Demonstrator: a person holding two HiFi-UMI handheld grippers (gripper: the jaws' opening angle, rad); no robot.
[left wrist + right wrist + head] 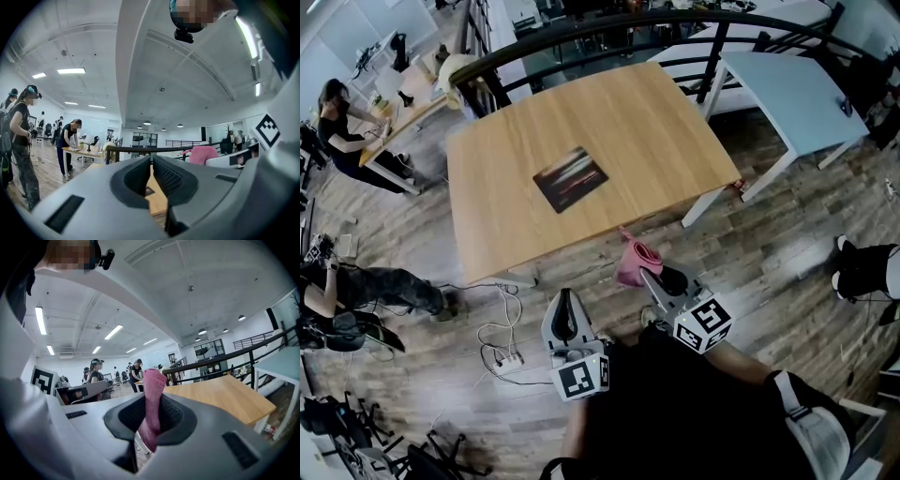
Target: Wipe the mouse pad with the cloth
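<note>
A dark mouse pad (570, 178) lies flat near the middle of the wooden table (656, 131). Both grippers hang off the table's near edge, above the floor. My right gripper (651, 276) is shut on a pink cloth (631, 263), which sticks up between the jaws in the right gripper view, cloth (152, 401), gripper (151, 414). My left gripper (565, 298) is to its left, lower in the head view, with its jaws together and nothing in them (151, 161). The left gripper view also catches the pink cloth (205, 153) off to the right.
A black railing (609, 28) runs behind the table. A pale blue table (792, 94) stands at the right. A power strip with cables (508, 357) lies on the floor at the table's near left. People work at desks on the left (337, 127).
</note>
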